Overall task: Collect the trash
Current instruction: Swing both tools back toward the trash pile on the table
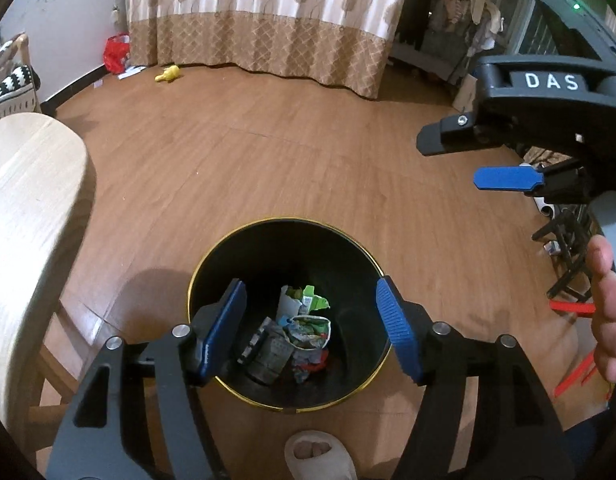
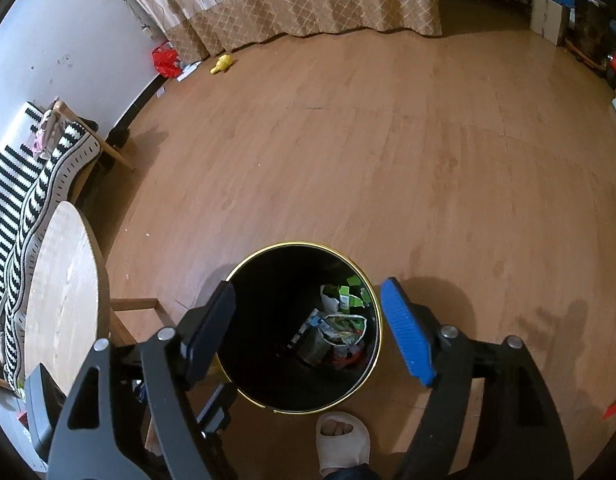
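A black round trash bin with a gold rim (image 1: 196,276) stands on the wooden floor right below both grippers; it also shows in the right wrist view (image 2: 371,292). Crumpled wrappers and a green carton (image 1: 300,328) lie at its bottom, also seen from the right wrist (image 2: 339,320). My left gripper (image 1: 311,328) is open and empty above the bin's mouth. My right gripper (image 2: 308,320) is open and empty above the bin too; it shows from the side in the left wrist view (image 1: 463,160).
A pale wooden table (image 1: 24,216) stands to the left, with a striped cushion chair (image 2: 24,184) behind it. A yellow object (image 1: 168,75) and a red bag (image 1: 116,54) lie near the curtain (image 1: 260,12). A slippered foot (image 1: 319,456) is beside the bin. Clutter (image 1: 567,256) sits at the right.
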